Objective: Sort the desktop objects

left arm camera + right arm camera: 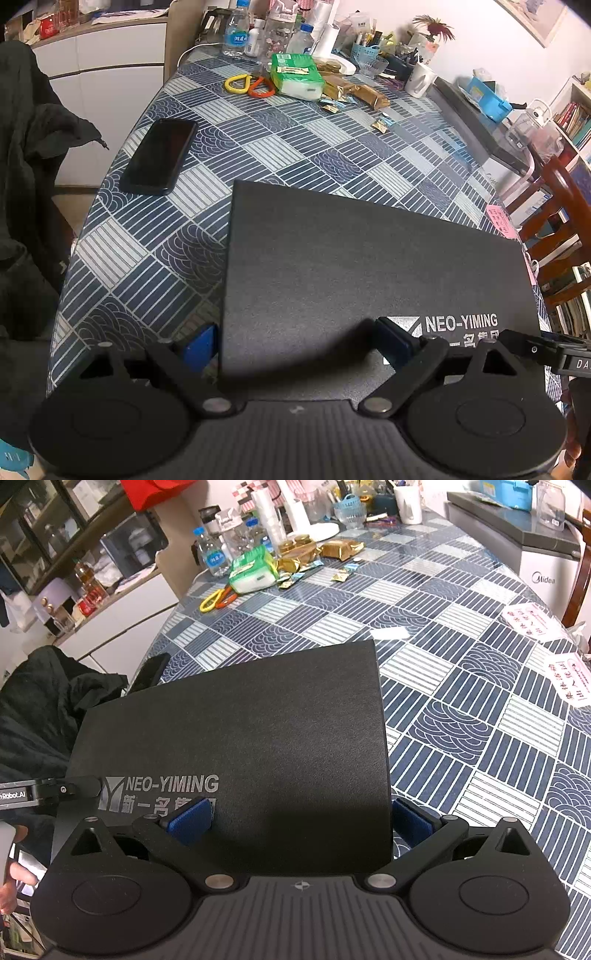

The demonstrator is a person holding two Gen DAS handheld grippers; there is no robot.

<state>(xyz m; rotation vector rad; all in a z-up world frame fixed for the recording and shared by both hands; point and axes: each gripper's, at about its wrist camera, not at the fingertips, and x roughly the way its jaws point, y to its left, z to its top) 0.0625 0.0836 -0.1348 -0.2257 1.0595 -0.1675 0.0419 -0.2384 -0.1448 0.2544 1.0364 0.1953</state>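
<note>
One black folder (369, 266) lies flat on the table (155, 258), near its front edge, with silver "NEO-YIMING" lettering at the near end. Both grippers are at that near edge.

The left gripper (295, 343) has its two blue pads spread wide: one pad sits just off the folder's left side over the tablecloth, the other rests over the folder's top beside the logo. The folder's left edge lies between them, but the fingers are not pressed onto it.

The right gripper (301, 819) is also spread wide: its left pad lies over the lettering on the folder (236, 738), and its right pad sits just past the folder's right edge, over the table (480, 709). Nothing is clamped there either.

One black phone (159, 157) lies face up on the tablecloth, left of the folder and apart from it. Farther back there are two plastic loop handles side by side, one yellow (238, 83) and one orange (261, 88), touching each other. Just beside them sits one green pack of tissues (297, 75). Right of the pack lie gold-wrapped packets (354, 92) and a scatter of small wrapped sweets (382, 123) (too small and overlapped for an exact count).

At the far end stand three clear bottles with blue caps (213, 555), one white mug (419, 79) and one small blue basket (364, 50) holding pens. Two pink printed slips (528, 620) lie on the table's right side, well apart from the folder
</note>
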